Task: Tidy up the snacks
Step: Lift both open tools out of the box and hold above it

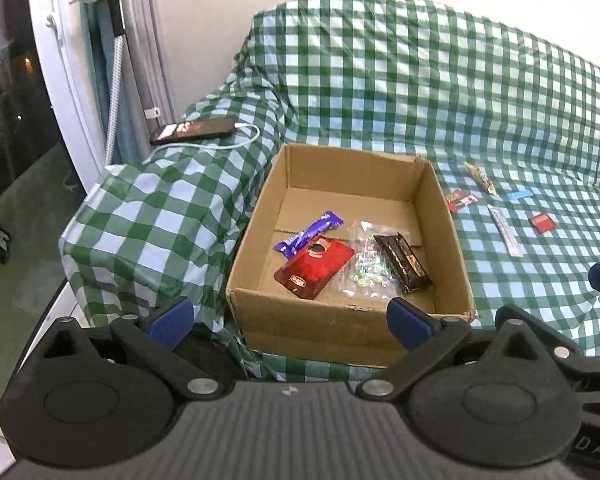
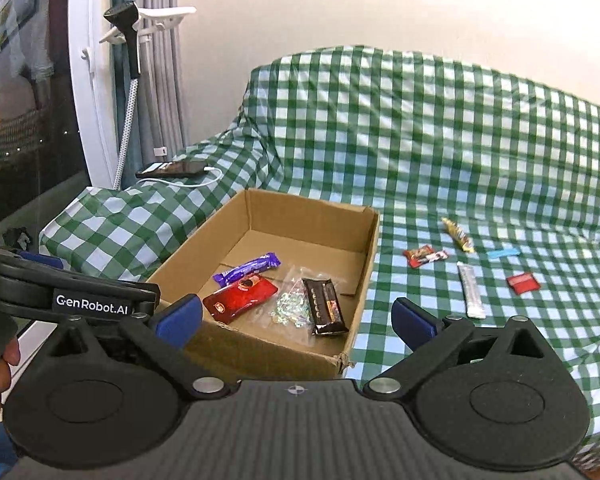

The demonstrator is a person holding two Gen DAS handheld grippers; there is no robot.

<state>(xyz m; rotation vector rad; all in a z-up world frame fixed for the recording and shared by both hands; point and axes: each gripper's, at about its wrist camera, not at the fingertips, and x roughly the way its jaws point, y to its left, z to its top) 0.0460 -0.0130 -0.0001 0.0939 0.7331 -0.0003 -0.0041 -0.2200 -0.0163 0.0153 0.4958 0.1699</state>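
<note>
An open cardboard box (image 1: 448, 216) (image 2: 370, 248) sits on the green checked sofa cover. Inside lie a purple bar (image 1: 310, 234) (image 2: 247, 268), a red pouch (image 1: 314, 266) (image 2: 240, 297), a clear candy bag (image 1: 368, 268) (image 2: 292, 300) and a dark brown bar (image 1: 404, 264) (image 2: 325, 306). To the right of the box lie a small red-white snack (image 1: 461, 199) (image 2: 425, 255), a gold bar (image 1: 480, 177) (image 2: 458, 235), a silver stick (image 1: 506, 230) (image 2: 471, 289), a blue stick (image 1: 519, 193) (image 2: 503, 253) and a red packet (image 1: 543, 222) (image 2: 523, 282). My left gripper (image 1: 288, 322) and right gripper (image 2: 296, 320) are open and empty, near the box's front edge.
A phone (image 1: 194, 130) (image 2: 172, 169) with a white cable lies on the sofa's left armrest. A steamer hose and curtains stand at the left by a glass door. The left gripper also shows at the left of the right wrist view (image 2: 72, 294).
</note>
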